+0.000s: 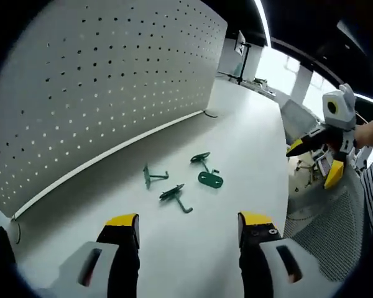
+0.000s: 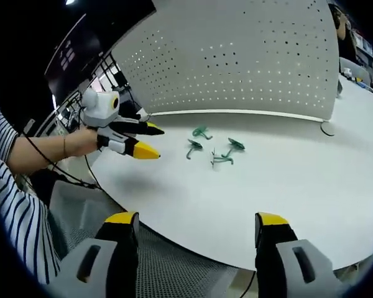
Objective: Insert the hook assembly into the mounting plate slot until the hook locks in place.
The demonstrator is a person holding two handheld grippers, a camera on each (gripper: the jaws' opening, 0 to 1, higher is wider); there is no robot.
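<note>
On white table [image 1: 248, 136], near the foot of the perforated white panel [image 1: 99, 81]: four small green hook parts, close together, none gripped. Nearest the panel, upright hook piece [image 1: 153, 176]; beside it, angled hook [image 1: 175, 196]; further right, another hook [image 1: 201, 159] touching a flat oval green plate [image 1: 211, 180]. Left gripper [image 1: 188, 226] above the table short of the parts, jaws wide apart, holding nothing. Right gripper [image 2: 196, 225] back over the table edge, jaws likewise wide, empty. Striped sleeve [image 2: 15, 205] at the side.
</note>
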